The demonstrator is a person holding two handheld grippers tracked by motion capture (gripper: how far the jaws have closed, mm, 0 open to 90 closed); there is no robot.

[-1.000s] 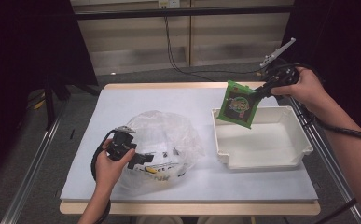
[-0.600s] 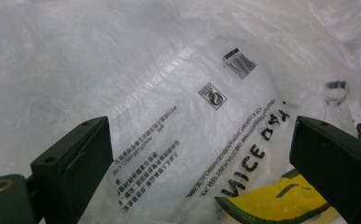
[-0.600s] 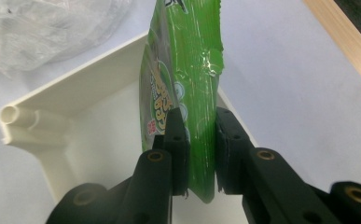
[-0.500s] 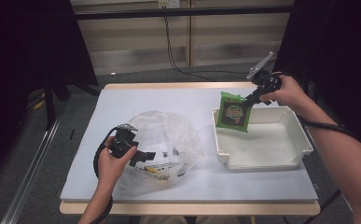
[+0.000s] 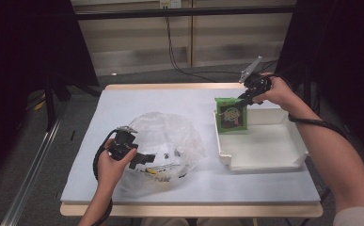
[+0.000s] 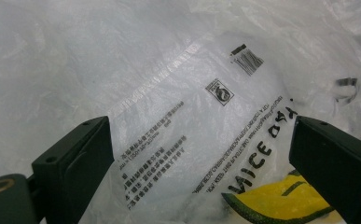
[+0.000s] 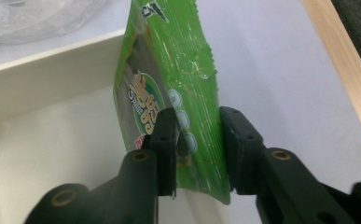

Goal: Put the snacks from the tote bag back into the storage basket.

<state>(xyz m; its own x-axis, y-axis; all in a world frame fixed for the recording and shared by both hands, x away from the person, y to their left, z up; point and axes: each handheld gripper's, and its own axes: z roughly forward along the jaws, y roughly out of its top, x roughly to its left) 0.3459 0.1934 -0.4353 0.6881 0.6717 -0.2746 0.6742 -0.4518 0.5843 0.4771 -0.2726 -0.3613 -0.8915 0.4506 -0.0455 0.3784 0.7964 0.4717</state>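
A green snack packet (image 5: 233, 116) (image 7: 169, 88) hangs upright over the far left corner of the white tray (image 5: 264, 160), its lower edge at or near the tray floor. My right gripper (image 5: 242, 99) (image 7: 197, 149) is shut on the packet's top corner. A crumpled clear plastic bag (image 5: 163, 141) (image 6: 178, 93) with black print and a yellow patch lies on the white table at the left. My left gripper (image 5: 144, 159) (image 6: 201, 163) is open at the bag's near left side, its jaws spread wide over the printed plastic.
The white tray's wall (image 7: 52, 88) stands on the table's right half. The table's wooden edge (image 7: 341, 65) runs close behind the packet. A black cable (image 5: 179, 52) hangs at the back wall. Bare table (image 5: 137, 103) lies behind the bag.
My right gripper has carried the packet down and to the left, from above the tray's far rim into its far left corner. The left gripper has stayed at the bag.
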